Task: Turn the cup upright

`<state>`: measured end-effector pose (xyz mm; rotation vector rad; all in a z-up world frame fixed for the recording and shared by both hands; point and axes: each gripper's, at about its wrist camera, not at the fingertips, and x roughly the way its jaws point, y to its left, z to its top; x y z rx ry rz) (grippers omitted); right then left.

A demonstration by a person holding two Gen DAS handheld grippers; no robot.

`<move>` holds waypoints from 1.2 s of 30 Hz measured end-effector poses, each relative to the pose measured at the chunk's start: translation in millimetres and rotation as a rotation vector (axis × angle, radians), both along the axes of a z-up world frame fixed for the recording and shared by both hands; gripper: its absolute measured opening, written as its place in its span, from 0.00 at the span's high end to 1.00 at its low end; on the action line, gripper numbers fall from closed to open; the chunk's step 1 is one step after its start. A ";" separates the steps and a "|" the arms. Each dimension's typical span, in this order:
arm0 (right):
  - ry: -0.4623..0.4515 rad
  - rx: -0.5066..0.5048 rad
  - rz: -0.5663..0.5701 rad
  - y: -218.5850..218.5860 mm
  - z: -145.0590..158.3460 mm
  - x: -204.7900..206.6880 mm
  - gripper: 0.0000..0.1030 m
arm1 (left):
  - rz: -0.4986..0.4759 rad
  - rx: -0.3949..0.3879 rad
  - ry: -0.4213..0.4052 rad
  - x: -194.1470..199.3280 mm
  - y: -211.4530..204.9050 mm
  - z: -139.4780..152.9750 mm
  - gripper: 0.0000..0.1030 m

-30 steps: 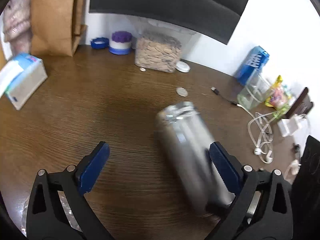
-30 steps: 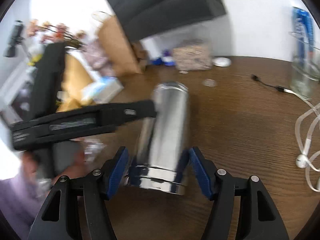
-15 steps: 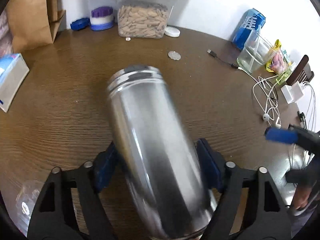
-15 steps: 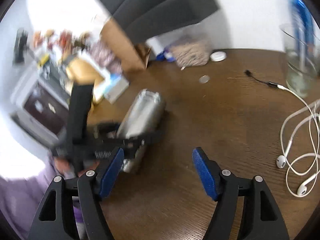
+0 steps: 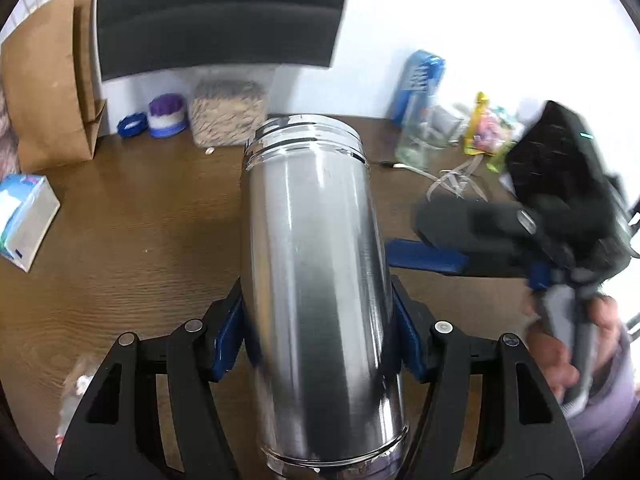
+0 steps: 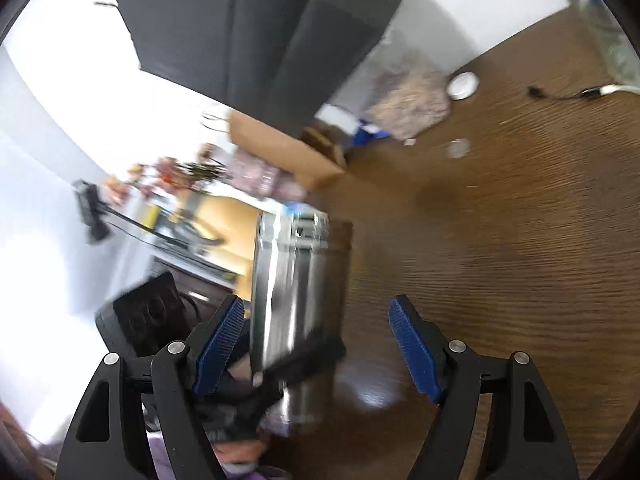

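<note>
A tall stainless steel cup fills the middle of the left wrist view, its threaded end pointing away toward the wall. My left gripper is shut on the cup's lower body, blue pads on both sides. The cup also shows in the right wrist view, held above the wooden table. My right gripper is open and empty, its fingers apart beside the cup; it shows in the left wrist view to the cup's right.
A brown paper bag, a tissue box, purple and blue lids, a jar of nuts, a blue pack, a glass container and white cables line the table's back and sides.
A second ago my right gripper held the cup and my left was open. My left gripper closed on the cup, my right let go, and the cup was tilted up.
</note>
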<state>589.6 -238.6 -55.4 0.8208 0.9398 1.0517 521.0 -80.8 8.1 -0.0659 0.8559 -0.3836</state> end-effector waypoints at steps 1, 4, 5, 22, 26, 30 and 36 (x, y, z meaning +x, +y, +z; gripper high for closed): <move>0.002 0.048 0.026 5.1 4.4 -0.9 0.23 | -0.029 0.005 -0.018 -7.3 0.2 7.1 0.42; -0.031 0.060 0.089 21.2 23.6 -10.7 0.21 | -0.102 0.001 -0.028 -22.1 -0.5 23.4 0.42; -0.063 0.044 0.091 26.3 33.9 -17.8 0.22 | -0.118 -0.006 -0.033 -25.8 0.2 28.2 0.42; -0.412 -0.294 -0.126 19.8 141.5 -153.4 0.35 | -0.207 0.045 -0.063 -100.2 15.7 87.4 0.14; -0.497 -0.383 -0.200 20.5 157.2 -184.3 0.35 | -0.169 0.063 -0.115 -123.9 39.6 97.2 0.14; -0.558 -0.471 -0.210 32.3 161.7 -203.4 0.35 | -0.119 0.059 -0.125 -141.7 64.1 102.0 0.13; -0.626 -0.639 -0.141 83.0 139.5 -215.8 0.36 | -0.047 0.043 -0.077 -168.6 93.9 78.4 0.13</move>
